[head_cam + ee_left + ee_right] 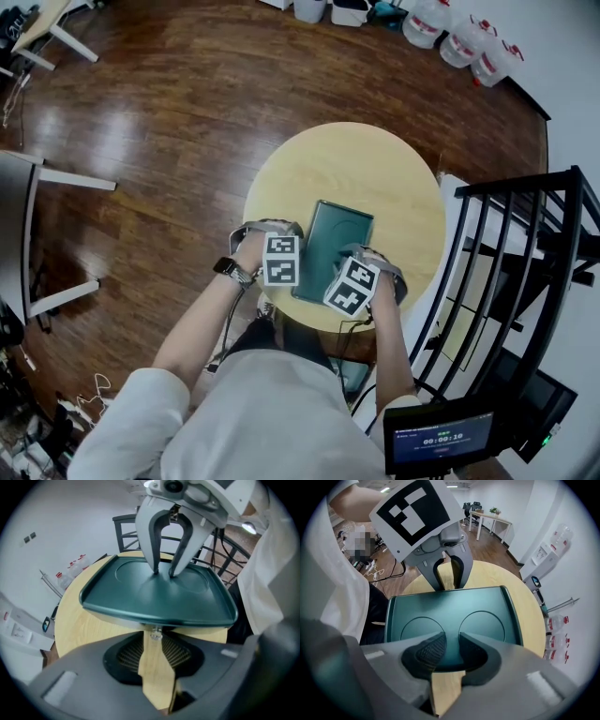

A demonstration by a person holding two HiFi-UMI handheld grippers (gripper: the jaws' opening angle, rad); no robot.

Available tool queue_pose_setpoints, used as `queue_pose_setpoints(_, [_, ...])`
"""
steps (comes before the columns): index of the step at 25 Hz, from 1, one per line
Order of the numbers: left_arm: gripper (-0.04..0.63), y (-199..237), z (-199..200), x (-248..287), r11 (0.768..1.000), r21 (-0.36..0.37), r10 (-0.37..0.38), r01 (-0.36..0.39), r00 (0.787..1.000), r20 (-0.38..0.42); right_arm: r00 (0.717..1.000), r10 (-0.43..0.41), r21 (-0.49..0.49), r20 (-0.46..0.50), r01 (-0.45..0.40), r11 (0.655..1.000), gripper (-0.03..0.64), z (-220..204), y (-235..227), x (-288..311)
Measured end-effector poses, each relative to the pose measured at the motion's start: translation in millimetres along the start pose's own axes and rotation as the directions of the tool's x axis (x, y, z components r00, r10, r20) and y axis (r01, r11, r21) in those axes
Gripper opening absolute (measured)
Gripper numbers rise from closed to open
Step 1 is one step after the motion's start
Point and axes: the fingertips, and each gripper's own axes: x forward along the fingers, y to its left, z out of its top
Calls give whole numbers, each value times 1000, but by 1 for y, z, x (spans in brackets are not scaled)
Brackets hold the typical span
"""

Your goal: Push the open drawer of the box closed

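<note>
**Table and box.** A dark green box [333, 246] lies flat on the near half of a round pale wood table [375, 164]. Its lid carries two shallow round recesses.

**Left gripper.** The left gripper [157, 641] is at the box's left side and level with the table top. Its fingers stand apart and grip nothing. A small metal drawer knob [155, 633] sits at the far end of the gap, just under the lid's rim, and neither pad presses on it. The drawer front [113, 618] shows as a pale band below that rim. How far it stands out cannot be told.

**Right gripper.** The right gripper [452, 645] is at the box's right edge, towards the near end. Its fingers are parted, with the tips over the lid's rim, and only green lid shows between them. Nothing is clamped.
</note>
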Motion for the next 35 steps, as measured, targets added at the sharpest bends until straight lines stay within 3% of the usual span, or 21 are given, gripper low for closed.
queue_pose_setpoints(4, [150, 11, 1, -3, 998, -30, 52, -51, 999, 12, 996, -63, 108, 60, 56, 993, 100, -4, -10, 3])
queue_pose_setpoints(7, [152, 9, -2, -9, 993, -81, 88, -85, 996, 30, 984, -153, 221, 92, 130, 967, 100, -10, -12, 5])
queue_pose_setpoints(9, [150, 4, -5, -13, 987, -122, 110, -104, 993, 42, 964, -240, 297, 118, 196, 935, 86, -14, -13, 4])
queue_pose_setpoints(12, [127, -3, -4, -22, 971, -202, 153, -131, 983, 98, 913, -358, 463, 193, 237, 854, 77, -21, -20, 2])
queue_pose_setpoints(14, [98, -4, 4, -36, 951, -272, 198, -149, 966, 164, 878, -420, 554, 230, 237, 798, 77, -25, -26, 0])
queue_pose_setpoints(16, [79, -5, 14, -52, 923, -349, 251, -162, 941, 227, 855, -463, 585, 231, 259, 769, 77, -28, -30, 0])
queue_pose_setpoints(20, [60, -7, 21, -69, 882, -436, 324, -179, 902, 286, 853, -493, 553, 173, 330, 765, 77, -33, -32, 2])
queue_pose_setpoints(22, [53, -7, 26, -80, 864, -464, 367, -194, 874, 319, 847, -507, 552, 159, 349, 757, 77, -34, -32, -7])
queue_pose_setpoints(25, [52, -1, 31, -102, 814, -525, 470, -247, 812, 345, 826, -542, 586, 151, 367, 723, 77, -33, -30, -33])
queue_pose_setpoints(28, [52, 1, 37, -128, 759, -596, 552, -263, 746, 373, 775, -608, 650, 176, 372, 662, 77, -26, -27, -70])
queue_pose_setpoints(31, [26, 0, 51, -165, 719, -641, 612, -269, 682, 400, 678, -696, 715, 234, 366, 596, 77, -12, -20, -121])
queue_pose_setpoints(35, [9, 0, 76, -230, 711, -627, 671, -317, 571, 472, 516, -791, 775, 329, 331, 539, 77, 11, -8, -193])
